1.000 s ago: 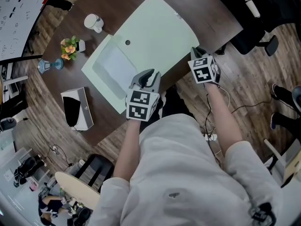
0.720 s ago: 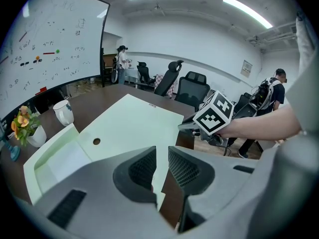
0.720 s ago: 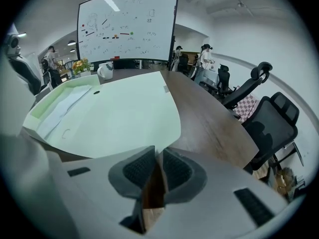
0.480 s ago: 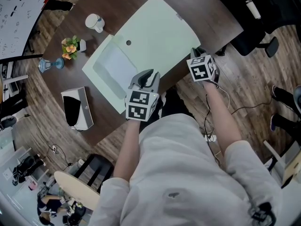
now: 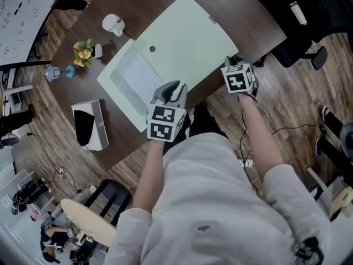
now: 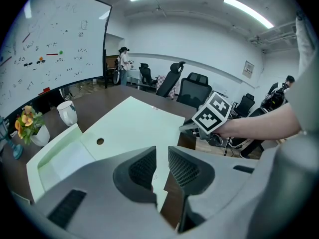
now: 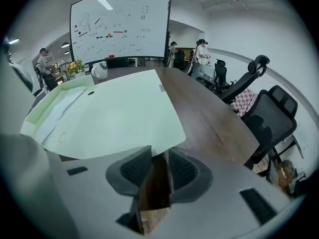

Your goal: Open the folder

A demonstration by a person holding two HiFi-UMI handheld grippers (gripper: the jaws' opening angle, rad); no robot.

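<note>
A pale green folder (image 5: pixel 187 37) lies opened flat on the dark wooden table (image 5: pixel 242 15). Its wide cover is spread to the right, and white sheets (image 5: pixel 135 76) sit in the left half. My left gripper (image 5: pixel 172 88) stays at the folder's near edge. In the left gripper view the left gripper (image 6: pixel 161 156) shows a narrow gap, with the folder's near corner (image 6: pixel 158 183) seen through it and no pad pressing. My right gripper (image 5: pixel 230 59) is at the cover's right corner. Its jaws are opening, and the cover's edge (image 7: pixel 149 151) lies just at the right gripper's (image 7: pixel 158 158) tips.
A white mug (image 5: pixel 113 24), a small flower pot (image 5: pixel 84 52) and a blue ornament (image 5: pixel 57 72) stand left of the folder. A white and black box (image 5: pixel 89 126) sits nearer the table's left edge. Black office chairs (image 5: pixel 298 32) stand at the right.
</note>
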